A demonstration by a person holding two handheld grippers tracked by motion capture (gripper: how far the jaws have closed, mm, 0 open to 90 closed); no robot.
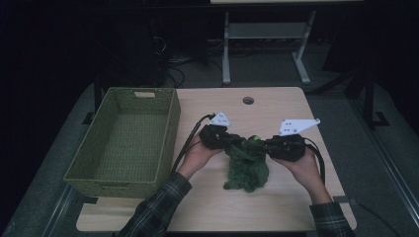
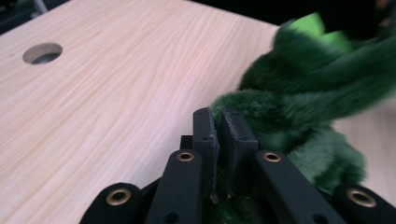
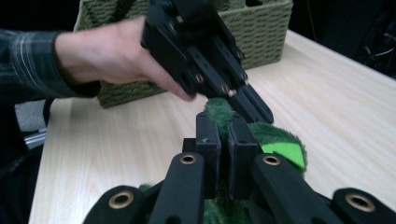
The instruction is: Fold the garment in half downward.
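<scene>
Two hand-held grippers hold one green plush cloth [image 1: 247, 165] between them: the left hand-held gripper [image 1: 236, 140] and the right hand-held gripper [image 1: 263, 144] are both closed on its upper edge, while the rest hangs to the tabletop [image 1: 276, 207].

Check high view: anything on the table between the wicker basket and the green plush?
Only the left gripper with its hand and cable; it clamps the green plush beside the wicker basket.

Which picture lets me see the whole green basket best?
The high view: the woven basket shows whole from above, its inside visible, on the table's left side. The right gripper view catches part of its wall behind the left gripper. The left gripper view gives wood and green fuzzy cloth.
</scene>
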